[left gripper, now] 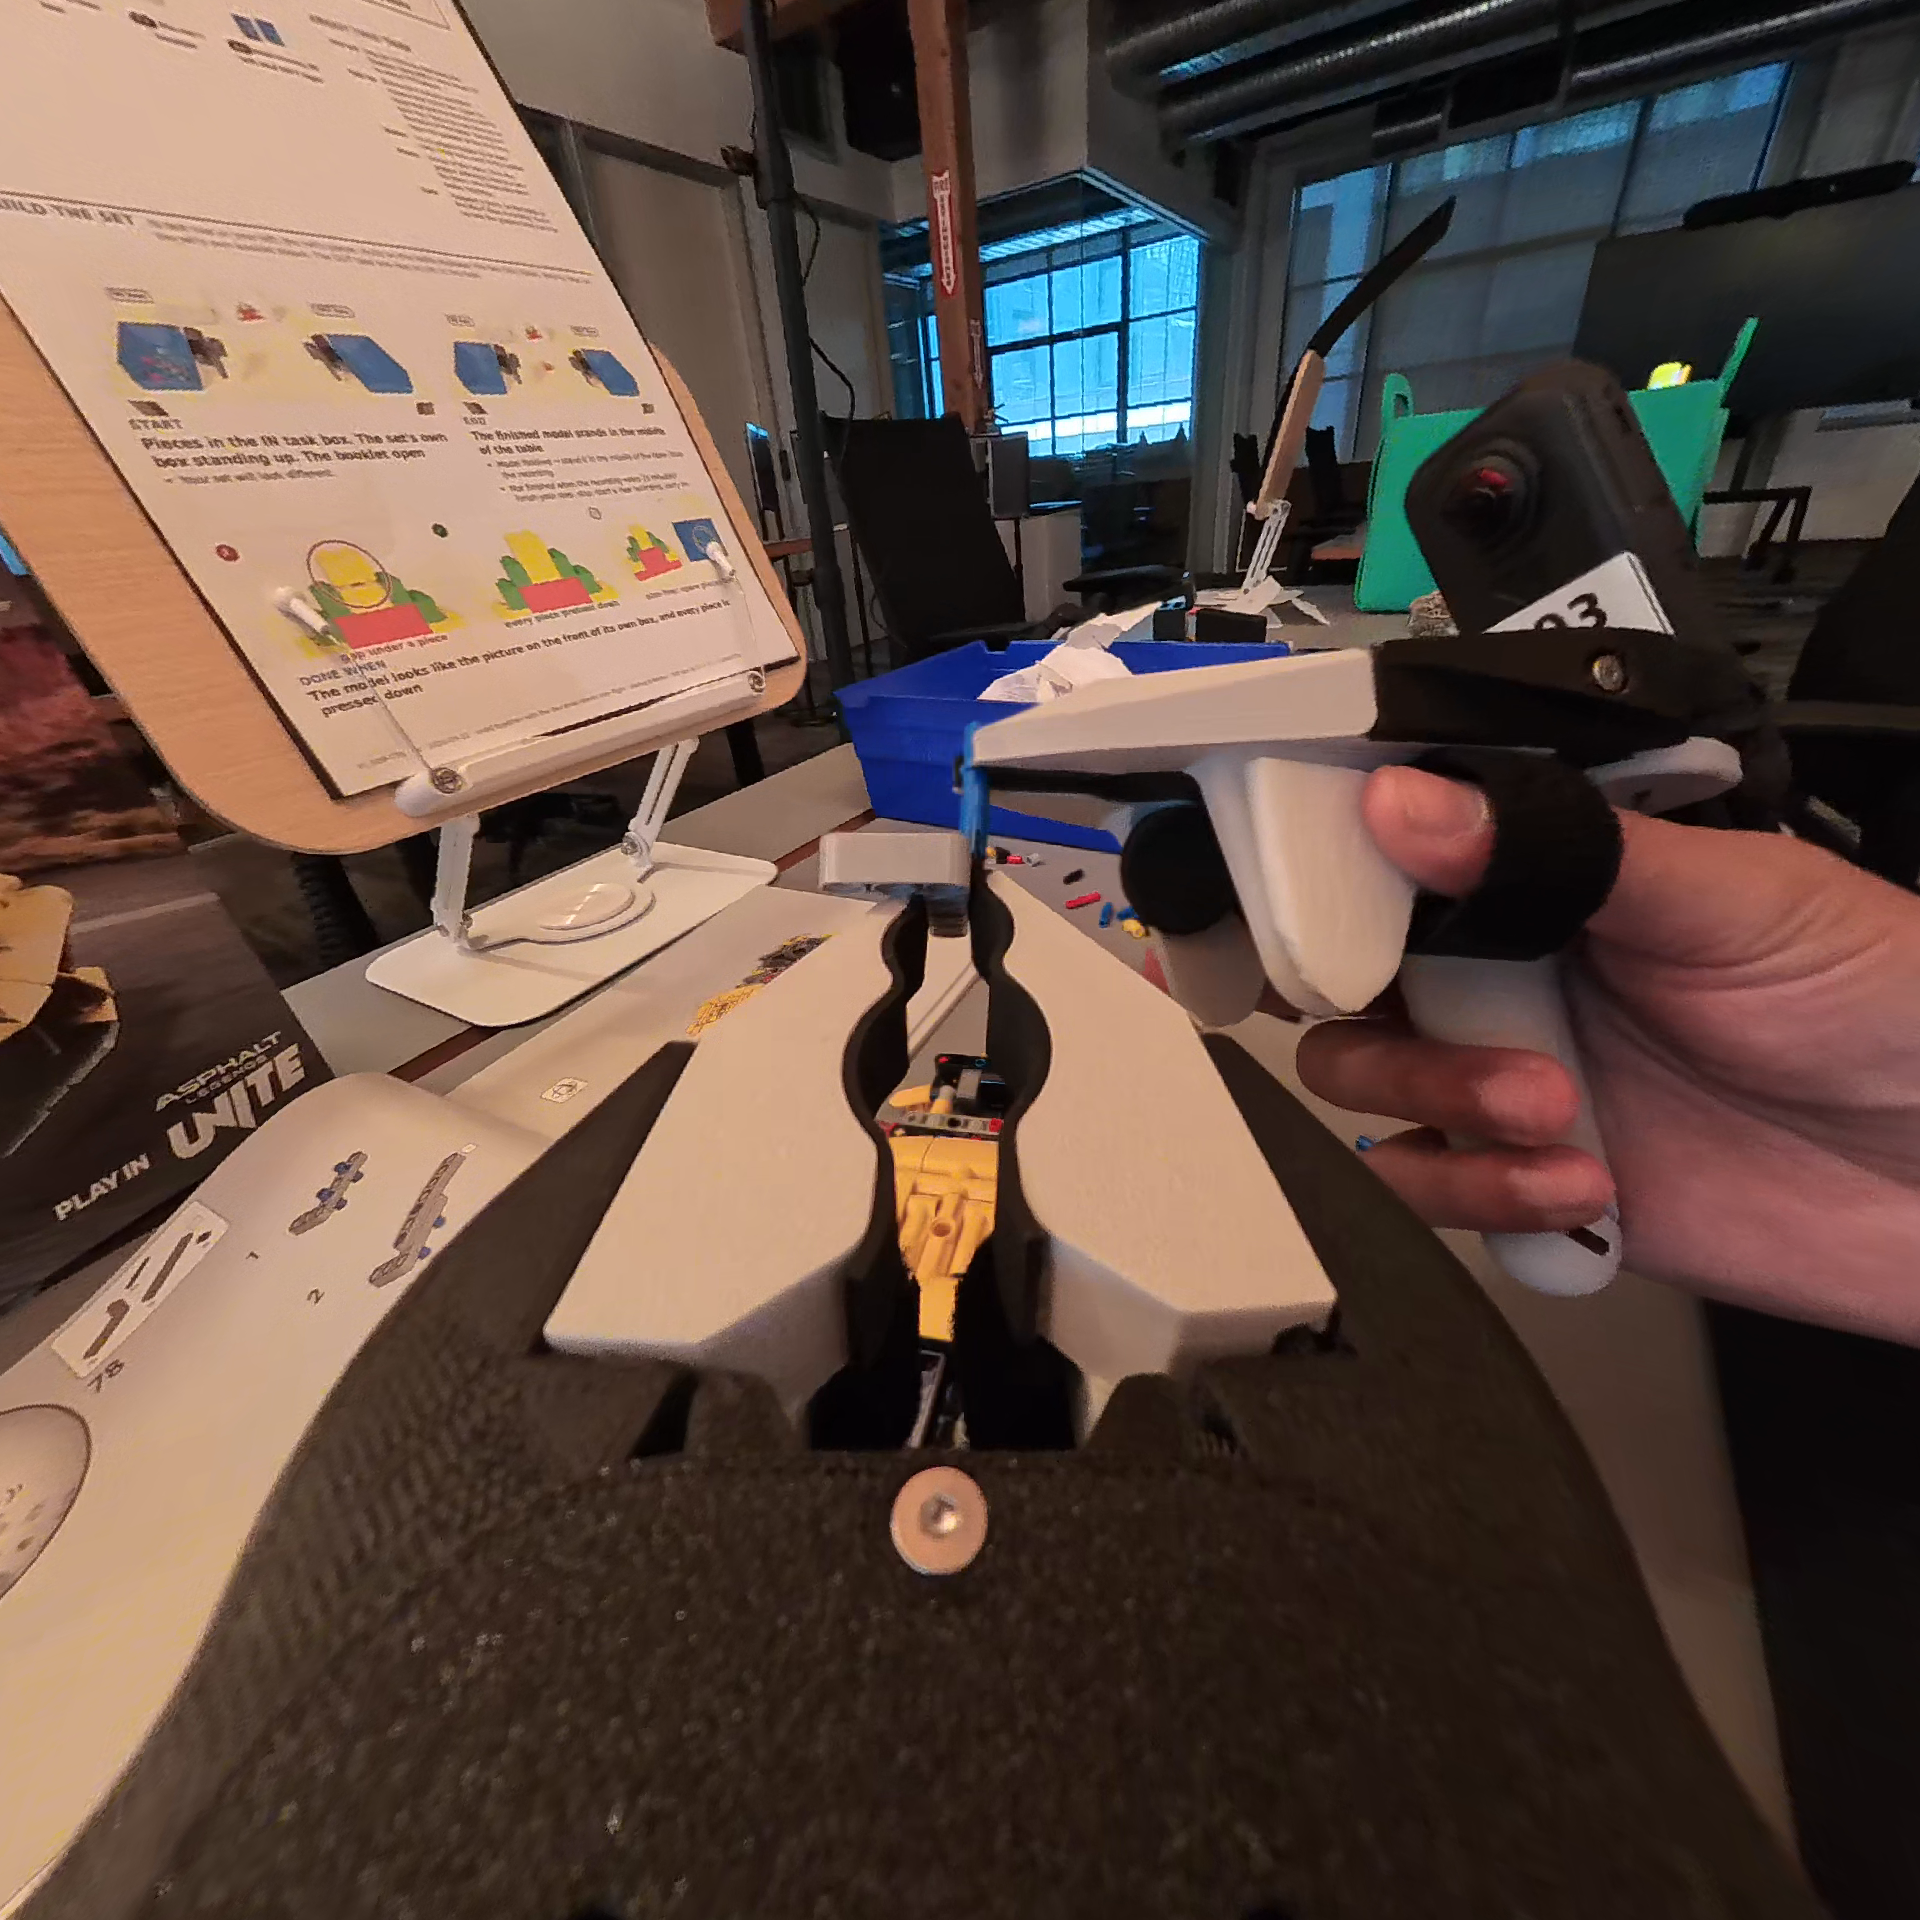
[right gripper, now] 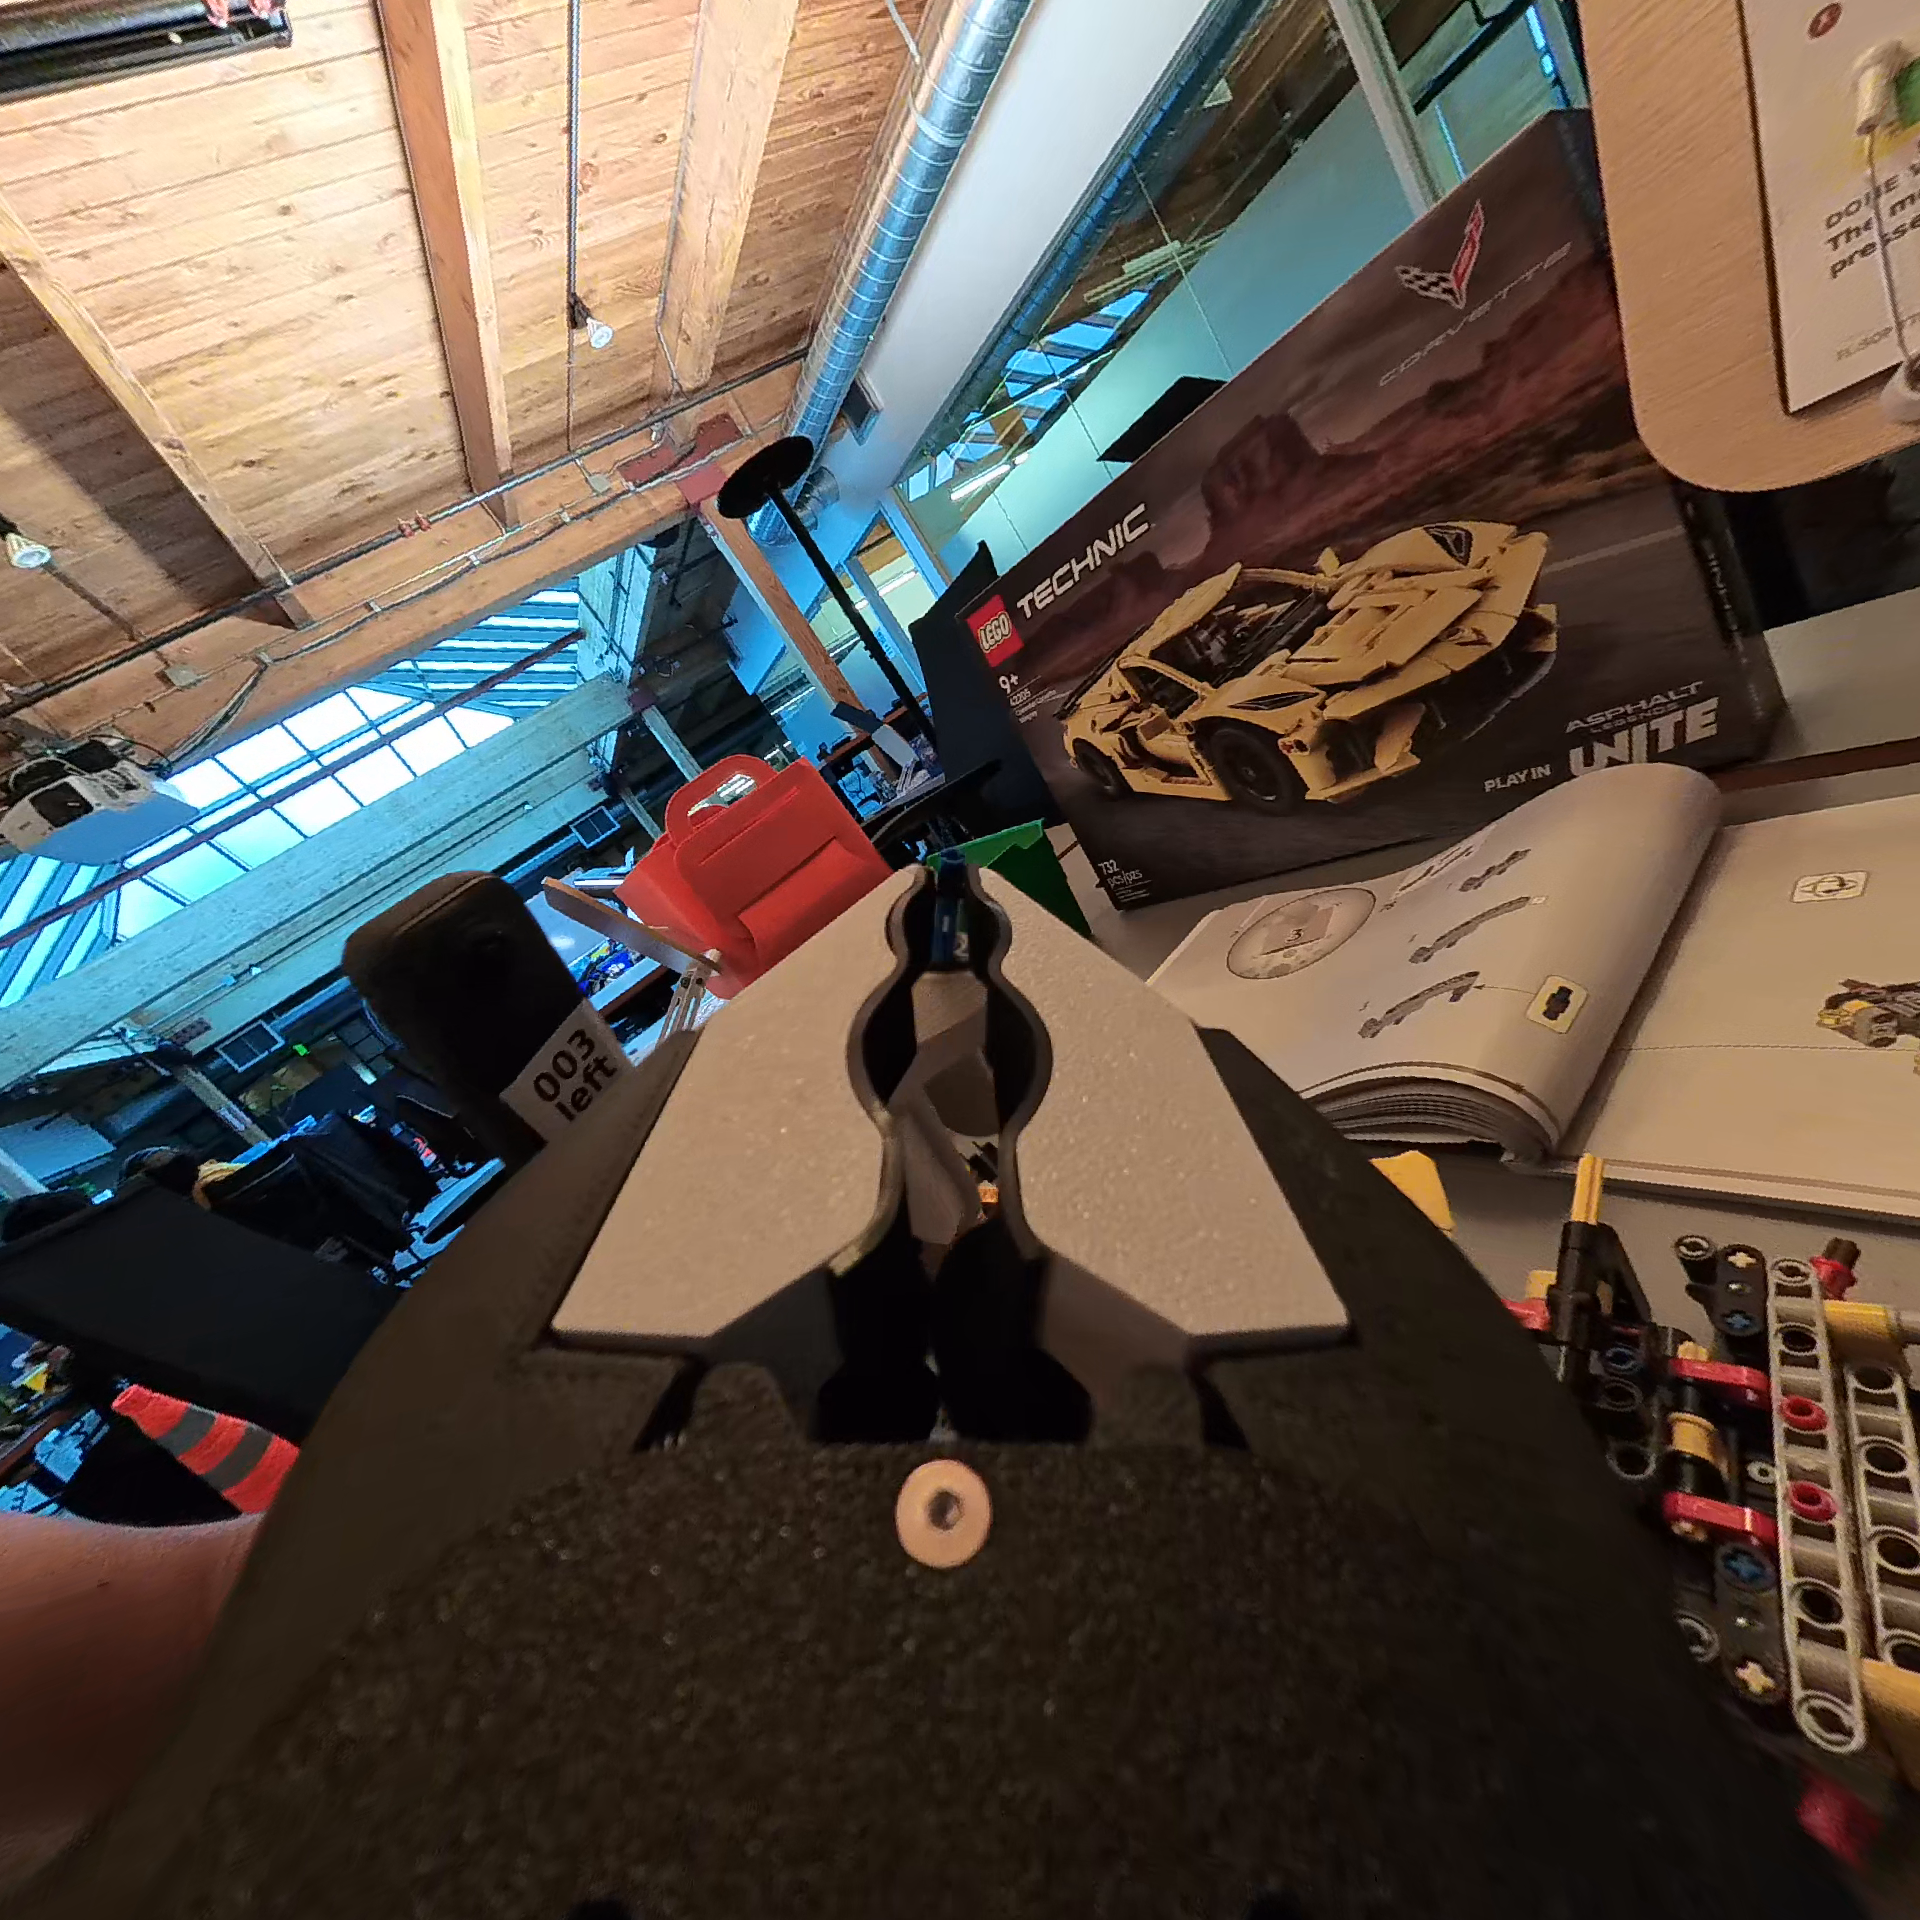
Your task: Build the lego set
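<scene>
Beams and skylights overhead; below, a grey bench [left gripper: 748, 821] — left gripper [left gripper: 948, 914] jaws narrow, pinching a grey beam [left gripper: 891, 864] at twelve o'clock; right gripper [right gripper: 951, 914] jaws narrow on a blue pin [left gripper: 974, 805]. Partly built car [right gripper: 1766, 1455] lies at four o'clock. Misaligned, the pin could slip free.

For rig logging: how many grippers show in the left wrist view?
2: left gripper at bottom centre, holding a grey piece; right gripper at the right edge, pinching a blue pin.
</scene>
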Demonstrator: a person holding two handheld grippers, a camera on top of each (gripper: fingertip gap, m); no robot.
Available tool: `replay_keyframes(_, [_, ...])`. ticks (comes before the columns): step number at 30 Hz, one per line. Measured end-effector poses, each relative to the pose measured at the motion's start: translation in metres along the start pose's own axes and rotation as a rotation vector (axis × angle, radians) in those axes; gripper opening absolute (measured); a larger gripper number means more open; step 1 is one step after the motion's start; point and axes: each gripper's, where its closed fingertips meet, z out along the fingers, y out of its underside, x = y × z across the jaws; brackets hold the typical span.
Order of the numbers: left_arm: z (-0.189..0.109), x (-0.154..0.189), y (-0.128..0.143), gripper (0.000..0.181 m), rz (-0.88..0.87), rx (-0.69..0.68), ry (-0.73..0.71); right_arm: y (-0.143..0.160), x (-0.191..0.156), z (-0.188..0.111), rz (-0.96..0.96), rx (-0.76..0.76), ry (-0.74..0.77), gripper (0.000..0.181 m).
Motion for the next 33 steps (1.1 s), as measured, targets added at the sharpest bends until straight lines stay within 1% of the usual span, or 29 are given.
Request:
replay_keyframes(3, [-0.002, -0.008, -0.002, 0.007, -0.006, 0.008, -0.035, 0.002, -0.003, 0.001, 0.0, -0.007, -0.006, 0.004])
replay_keyframes(7, [-0.005, -0.012, -0.004, 0.007, -0.049, 0.02, -0.026, 0.006, -0.004, 0.001, -0.013, -0.023, -0.013, 0.004])
replay_keyframes(11, [-0.004, -0.003, -0.001, 0.007, 0.041, -0.004, -0.001, 0.001, -0.002, 0.001, -0.004, -0.043, -0.029, 0.004])
replay_keyframes(13, [-0.004, 0.001, -0.001, 0.007, 0.093, -0.01, 0.008, -0.001, -0.002, 0.0, -0.036, -0.086, -0.037, 0.004])
replay_keyframes(15, [-0.005, 0.003, -0.003, 0.007, 0.105, 0.0, 0.021, -0.005, -0.002, -0.004, -0.099, -0.13, -0.05, 0.004])
replay_keyframes(17, [-0.006, 0.005, -0.005, 0.007, 0.098, 0.012, 0.043, -0.002, -0.008, -0.007, -0.122, -0.214, -0.099, 0.004])
replay_keyframes(19, [-0.007, 0.008, -0.006, 0.007, 0.109, 0.022, 0.062, 0.001, -0.012, -0.009, -0.166, -0.264, -0.124, 0.004])
replay_keyframes(21, [-0.008, 0.012, -0.006, 0.007, 0.136, 0.026, 0.074, 0.003, -0.016, -0.011, -0.209, -0.295, -0.141, 0.004])
replay_keyframes(25, [-0.008, 0.013, -0.005, 0.007, 0.184, 0.02, 0.07, 0.007, -0.021, -0.014, -0.215, -0.359, -0.187, 0.004])
replay_keyframes(30, [-0.008, 0.016, -0.005, 0.007, 0.188, 0.026, 0.082, 0.003, -0.016, -0.014, -0.303, -0.335, -0.15, 0.004])
replay_keyframes(33, [-0.008, 0.017, -0.004, 0.007, 0.195, 0.021, 0.086, 0.008, -0.017, -0.014, -0.278, -0.363, -0.172, 0.004])
